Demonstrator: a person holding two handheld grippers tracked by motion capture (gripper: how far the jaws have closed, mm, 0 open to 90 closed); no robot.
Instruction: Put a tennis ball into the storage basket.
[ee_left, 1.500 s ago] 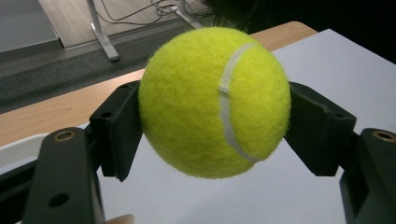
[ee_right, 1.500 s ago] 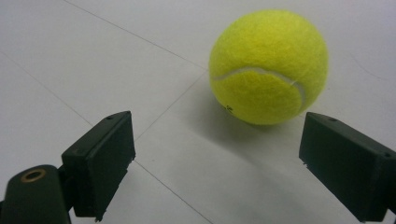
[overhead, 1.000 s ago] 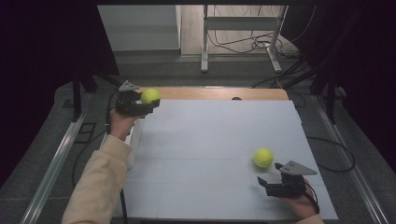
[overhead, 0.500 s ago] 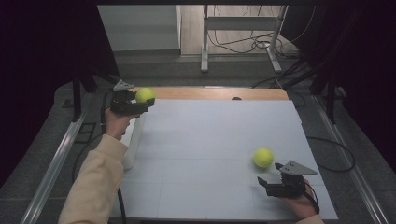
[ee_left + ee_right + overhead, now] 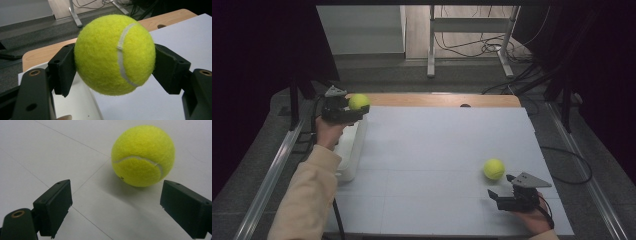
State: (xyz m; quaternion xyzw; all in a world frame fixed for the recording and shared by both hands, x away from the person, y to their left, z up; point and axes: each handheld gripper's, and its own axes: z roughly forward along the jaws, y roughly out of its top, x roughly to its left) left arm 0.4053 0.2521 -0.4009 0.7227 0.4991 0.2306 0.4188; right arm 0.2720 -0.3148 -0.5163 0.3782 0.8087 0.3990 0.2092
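A yellow tennis ball is held in the air over the table's far left corner, with my left gripper shut on it; both jaws press its sides. A second tennis ball lies on the white table top at the near right. My right gripper rests just behind that ball, open, its jaws spread wide with the ball a little beyond their tips.
A white box stands at the table's left edge under the left hand. A wooden strip with a dark hole runs along the far edge. Metal rails flank the table; cables lie on the floor beyond.
My left gripper has carried its ball a little farther left and away, past the table's far left corner. The right gripper and its ball have stayed put.
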